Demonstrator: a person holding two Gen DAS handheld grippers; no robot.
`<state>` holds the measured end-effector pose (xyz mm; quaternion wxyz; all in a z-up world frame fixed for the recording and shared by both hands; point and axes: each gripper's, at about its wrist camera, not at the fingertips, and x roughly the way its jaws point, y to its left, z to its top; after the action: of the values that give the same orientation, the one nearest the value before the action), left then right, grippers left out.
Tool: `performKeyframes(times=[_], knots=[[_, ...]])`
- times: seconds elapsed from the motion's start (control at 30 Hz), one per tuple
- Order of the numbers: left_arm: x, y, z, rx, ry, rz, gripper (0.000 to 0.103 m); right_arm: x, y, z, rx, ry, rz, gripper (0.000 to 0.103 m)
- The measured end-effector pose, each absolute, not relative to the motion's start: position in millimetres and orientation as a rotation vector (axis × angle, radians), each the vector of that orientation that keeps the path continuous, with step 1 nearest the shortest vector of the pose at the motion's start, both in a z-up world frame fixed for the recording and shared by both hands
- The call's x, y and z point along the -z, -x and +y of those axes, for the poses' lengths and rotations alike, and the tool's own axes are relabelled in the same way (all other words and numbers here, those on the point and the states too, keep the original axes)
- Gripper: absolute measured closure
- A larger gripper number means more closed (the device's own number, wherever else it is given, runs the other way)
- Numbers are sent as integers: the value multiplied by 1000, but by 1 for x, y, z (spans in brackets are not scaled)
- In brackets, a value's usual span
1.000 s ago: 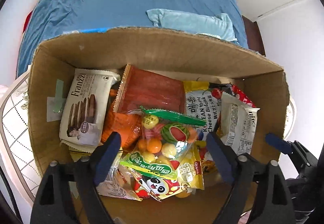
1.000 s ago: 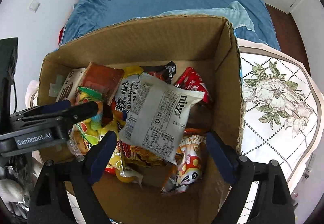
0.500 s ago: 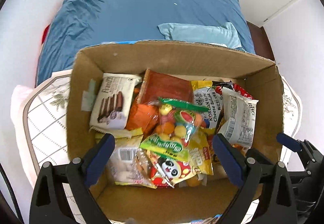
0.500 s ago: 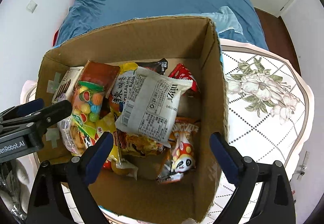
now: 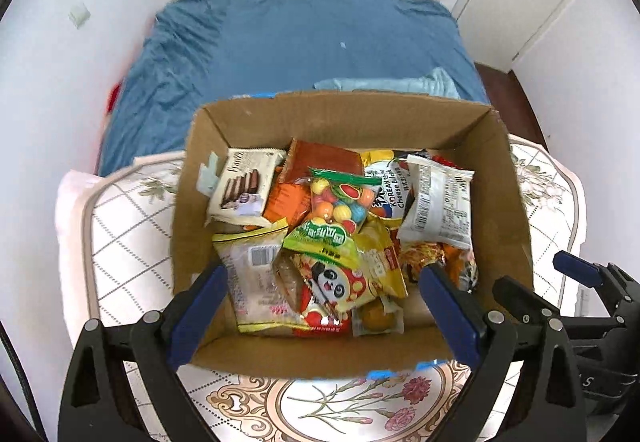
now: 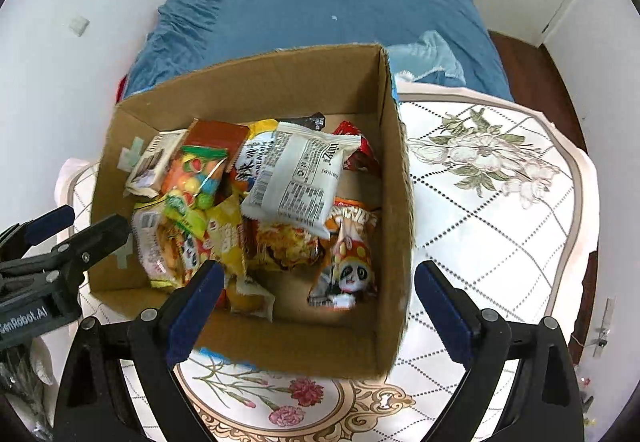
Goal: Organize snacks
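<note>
Cardboard box [image 5: 516,210] sits on floral tablecloth [image 6: 500,210] beside blue bed [image 5: 304,42].

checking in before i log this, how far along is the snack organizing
Done: the visible snacks sit in the cardboard box, though jumbled, the white packet lying across others. In hand: nothing; the left gripper and right gripper are open and empty above the box. Left: apparently only tidying the pile.
</note>
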<state>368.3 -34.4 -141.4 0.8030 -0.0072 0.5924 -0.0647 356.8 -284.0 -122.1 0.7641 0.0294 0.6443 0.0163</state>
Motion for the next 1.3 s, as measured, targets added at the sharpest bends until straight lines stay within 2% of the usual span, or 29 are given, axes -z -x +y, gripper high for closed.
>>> performKeyframes(times=[0.77,1.03,1.3], knots=[[22,-158,-25,89,-1,876,4,-15,-150,-282,-62,-75,1015,5],[-7,-108,-16,68,18,818,4,-64,-81,-284,-43,-53,894,5],[-28,-62,-10,39,15,761,4,-85,-35,-284,-56,-60,860,5]])
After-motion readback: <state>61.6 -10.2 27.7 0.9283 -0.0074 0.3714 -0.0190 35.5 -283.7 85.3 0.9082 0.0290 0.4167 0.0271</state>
